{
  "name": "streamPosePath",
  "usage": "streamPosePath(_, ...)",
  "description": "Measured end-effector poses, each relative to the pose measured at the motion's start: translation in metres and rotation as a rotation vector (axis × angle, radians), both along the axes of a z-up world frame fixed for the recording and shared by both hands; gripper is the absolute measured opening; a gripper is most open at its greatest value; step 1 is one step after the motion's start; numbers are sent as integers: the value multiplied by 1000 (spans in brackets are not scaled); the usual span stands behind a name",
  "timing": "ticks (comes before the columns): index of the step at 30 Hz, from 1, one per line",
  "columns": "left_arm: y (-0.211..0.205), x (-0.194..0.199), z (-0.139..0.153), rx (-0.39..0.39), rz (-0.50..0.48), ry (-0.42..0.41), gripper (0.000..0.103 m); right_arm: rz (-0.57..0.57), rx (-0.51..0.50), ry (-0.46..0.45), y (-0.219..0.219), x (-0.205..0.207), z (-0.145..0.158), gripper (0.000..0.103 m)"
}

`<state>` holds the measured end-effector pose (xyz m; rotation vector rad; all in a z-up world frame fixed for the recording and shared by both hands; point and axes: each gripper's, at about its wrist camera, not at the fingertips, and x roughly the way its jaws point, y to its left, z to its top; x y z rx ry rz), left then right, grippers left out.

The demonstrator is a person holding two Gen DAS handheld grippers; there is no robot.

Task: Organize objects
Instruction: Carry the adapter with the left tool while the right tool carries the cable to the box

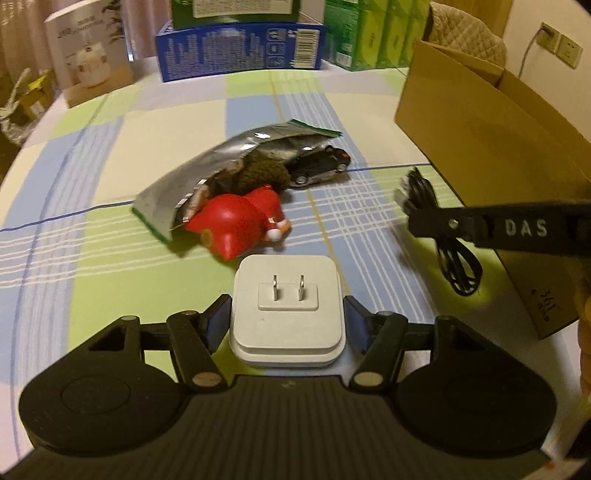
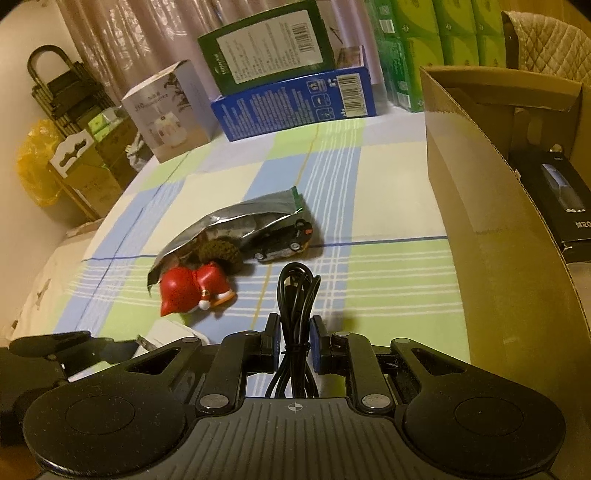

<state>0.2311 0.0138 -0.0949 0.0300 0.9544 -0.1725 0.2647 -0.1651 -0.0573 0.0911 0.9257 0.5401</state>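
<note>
My left gripper point(image 1: 286, 315) is shut on a white plug adapter point(image 1: 286, 314), prongs facing up, just above the checked tablecloth. My right gripper point(image 2: 294, 341) is shut on a bundled black cable point(image 2: 295, 299), also seen hanging at the right of the left wrist view as the cable point(image 1: 448, 258) under the right gripper's black finger point(image 1: 480, 225). In the middle of the table lie a red toy figure point(image 1: 240, 221) point(image 2: 192, 290), a brown knitted item point(image 1: 264, 173), a crumpled silver foil bag point(image 1: 221, 158) point(image 2: 236, 221) and a black toy car point(image 1: 319, 168) point(image 2: 282, 242).
An open cardboard box point(image 1: 491, 144) point(image 2: 480, 192) stands at the right, with a black package point(image 2: 561, 199) inside. At the table's far edge stand a blue box point(image 1: 240, 51) point(image 2: 295, 107), a white box point(image 1: 88, 51) point(image 2: 170, 110), a green box on the blue one, and green packs point(image 1: 373, 33).
</note>
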Motion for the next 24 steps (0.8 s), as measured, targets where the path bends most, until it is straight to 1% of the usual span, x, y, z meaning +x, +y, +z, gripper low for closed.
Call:
streamPosePath(2, 0, -8, 7, 8, 18, -13, 60, -10, 9, -5, -4, -7, 4, 12)
streamPosePath(8, -3, -42, 38, -45, 72, -48, 60, -20, 24, -5, -22, -42, 23, 12)
streamPosePath(10, -8, -52, 50, -52, 77, -62, 60, -26, 34, -1, -30, -54, 30, 12)
streamPosePath(15, -18, -79, 81, -73, 91, -102, 60, -15, 39, -31, -43, -86, 59, 12)
streamPosePath(19, -25, -101, 100, -92, 92, -123, 60, -1, 45, -61, -51, -108, 84, 12)
streamPosePath(24, -30, -123, 120, -90, 88, -152, 60, 22, 31, -87, -56, -128, 103, 12)
